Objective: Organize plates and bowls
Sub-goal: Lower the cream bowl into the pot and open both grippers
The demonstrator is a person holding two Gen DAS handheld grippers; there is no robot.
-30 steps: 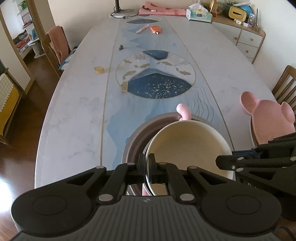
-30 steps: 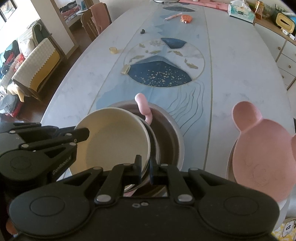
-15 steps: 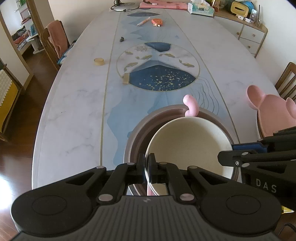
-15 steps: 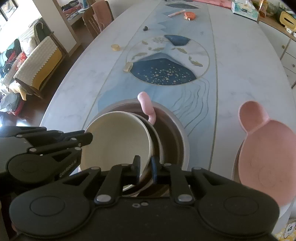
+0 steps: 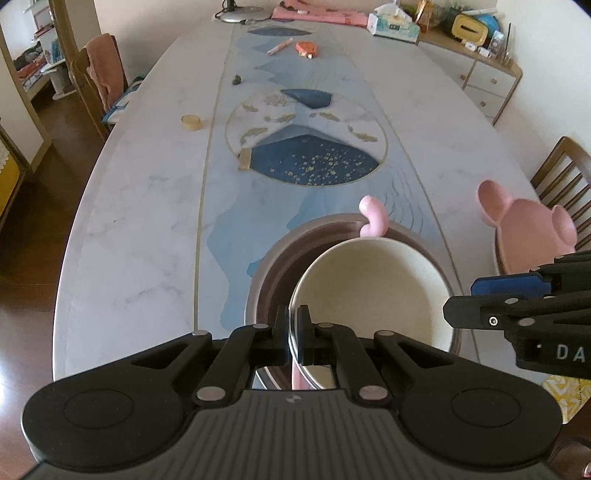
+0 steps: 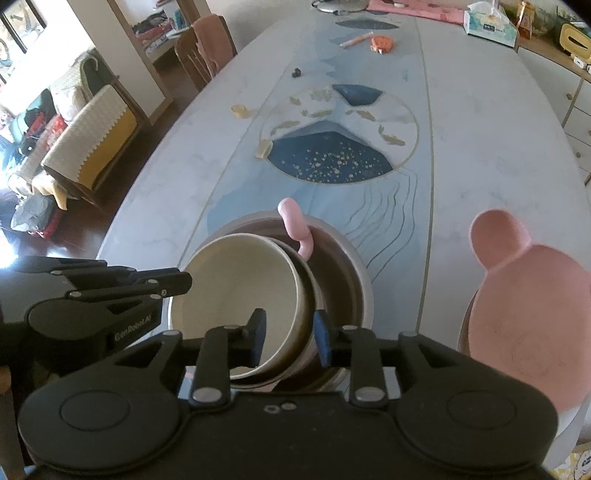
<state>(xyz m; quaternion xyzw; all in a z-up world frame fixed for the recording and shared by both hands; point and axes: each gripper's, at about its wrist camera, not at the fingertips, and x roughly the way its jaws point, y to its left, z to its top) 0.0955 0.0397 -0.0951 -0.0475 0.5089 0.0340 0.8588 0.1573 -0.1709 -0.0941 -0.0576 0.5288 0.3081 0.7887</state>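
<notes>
1. So, the cream bowl (image 5: pixel 373 291) sits nested inside the big brown bowl (image 5: pixel 275 266), which stands on the bench (image 5: pixel 136 229) near its front edge, on the blue stripe just this side of the round blue-and-gold inlay (image 5: pixel 306 147).
2. The left gripper (image 5: pixel 292 328) is clamped tight on the cream bowl's near rim, one finger inside and one outside.
3. The right gripper (image 6: pixel 290 338) straddles the cream bowl's rim on the opposite side from the left one. Its jaws have just been opening, and the blue pads now stand clear of the wall with a visible gap each side, so it's not gripping anything.
4. A pink curved handle (image 6: pixel 297 230) pokes up from between the two bowls at the far side of the brown bowl.
5. The pink mouse-eared plate (image 6: pixel 532 306) lies to the right of the brown bowl, near but not touching.
6. Further back from the brown bowl: a small tape roll (image 5: pixel 191 122), an orange thing (image 5: pixel 307 48) and a tissue box (image 5: pixel 393 26).
</notes>
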